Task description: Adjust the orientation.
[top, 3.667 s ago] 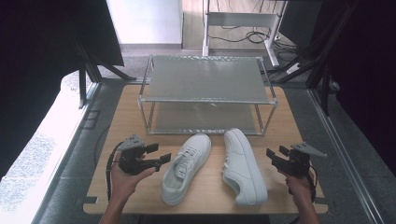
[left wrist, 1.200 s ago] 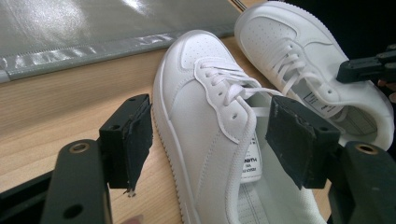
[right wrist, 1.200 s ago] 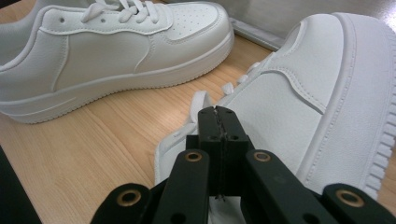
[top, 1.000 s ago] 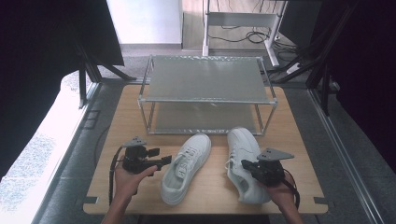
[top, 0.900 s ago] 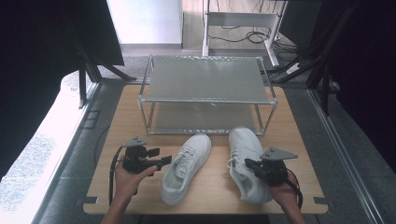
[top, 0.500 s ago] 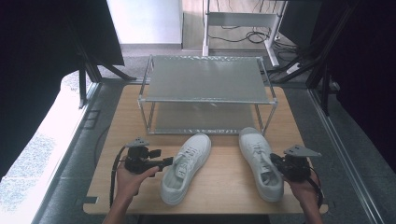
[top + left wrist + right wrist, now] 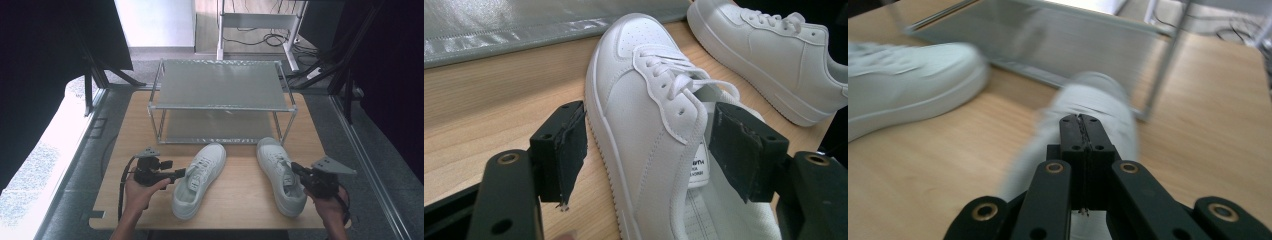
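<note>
From the high view, the left claw (image 7: 179, 173) sits at the near left of the pale wooden counter (image 7: 240, 200), its tips right at the side of the left white lace-up leather sneaker (image 7: 198, 179), which lies toe-far in the middle. The right claw (image 7: 296, 170) rests on the right white leather sneaker (image 7: 280, 174), near that shoe's opening; whether its tips pinch the shoe's edge is too small to tell here. Behind both shoes stands a two-tier metal-framed rack with grey mesh shelves (image 7: 220, 90), both shelves bare.

In the left gripper view, the left claw (image 7: 651, 150) is spread wide, one pad on each side of the left sneaker (image 7: 649, 115) at its laces and tongue, neither pad pressing on it. The right sneaker (image 7: 769, 55) lies beyond, cut off at the frame's edge.

In the right gripper view, the right claw (image 7: 1081, 132) is pressed together, its two pads meeting flat with nothing visible between them. The right sneaker (image 7: 1098, 107) under it is heavily blurred, so contact cannot be made out. The left sneaker (image 7: 903, 80) is blurred too, and the rack (image 7: 1048, 40) is cut off at the top.
</note>
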Demonstrator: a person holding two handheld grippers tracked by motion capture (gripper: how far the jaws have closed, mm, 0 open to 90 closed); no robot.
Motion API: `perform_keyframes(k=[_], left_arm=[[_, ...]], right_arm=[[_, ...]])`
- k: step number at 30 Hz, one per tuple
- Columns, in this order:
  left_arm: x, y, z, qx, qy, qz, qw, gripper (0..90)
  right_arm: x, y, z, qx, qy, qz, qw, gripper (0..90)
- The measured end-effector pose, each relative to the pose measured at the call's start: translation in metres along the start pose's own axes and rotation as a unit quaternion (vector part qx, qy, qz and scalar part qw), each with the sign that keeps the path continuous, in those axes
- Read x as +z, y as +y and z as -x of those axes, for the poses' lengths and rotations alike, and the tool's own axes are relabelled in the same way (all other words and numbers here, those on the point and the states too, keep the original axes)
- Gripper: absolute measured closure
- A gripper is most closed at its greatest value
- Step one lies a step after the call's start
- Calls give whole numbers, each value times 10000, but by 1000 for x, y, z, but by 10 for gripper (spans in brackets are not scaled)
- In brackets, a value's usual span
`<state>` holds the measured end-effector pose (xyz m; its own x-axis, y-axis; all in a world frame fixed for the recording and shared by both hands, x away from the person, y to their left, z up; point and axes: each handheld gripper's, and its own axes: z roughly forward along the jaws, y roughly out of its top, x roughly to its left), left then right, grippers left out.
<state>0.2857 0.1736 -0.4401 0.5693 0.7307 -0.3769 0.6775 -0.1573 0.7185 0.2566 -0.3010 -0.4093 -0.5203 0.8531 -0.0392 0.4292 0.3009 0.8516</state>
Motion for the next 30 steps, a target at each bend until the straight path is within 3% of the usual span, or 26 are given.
perform_keyframes(k=[3,5,9,10,13,17,19,21,22,28,30], left_arm=[[-3,1,0,-5,-9,43,10000,312],[-5,1,-1,-6,-4,82,10000,312],[-9,1,-2,-42,73,223,9997,317],[-10,1,-2,-91,99,274,9995,329],[-12,1,-4,-158,132,375,9991,329],[-14,1,-3,-190,123,454,9987,329],[-15,2,-3,-173,111,462,9987,329],[-15,2,-4,-189,109,466,9987,329],[-15,2,-4,-197,110,464,9987,329],[-15,2,-5,-214,61,437,9988,330],[-15,2,-4,-212,58,441,9988,329]], right_arm=[[4,5,-28,-395,224,-152,9989,900],[9,4,-40,-518,294,-278,9978,900],[13,-10,-63,-718,405,-621,9947,900],[13,-22,-70,-764,411,-786,9931,900],[11,-35,-71,-742,301,-872,9930,900],[7,-46,-59,-501,121,-851,9950,900],[7,-47,-58,-531,58,-883,9947,900],[6,-47,-55,-725,-96,-1013,9922,900],[3,-48,-47,-577,-95,-1025,9930,900],[-4,-53,-25,-221,-11,-949,9952,900],[-4,-53,-24,-147,187,-879,9958,886]])
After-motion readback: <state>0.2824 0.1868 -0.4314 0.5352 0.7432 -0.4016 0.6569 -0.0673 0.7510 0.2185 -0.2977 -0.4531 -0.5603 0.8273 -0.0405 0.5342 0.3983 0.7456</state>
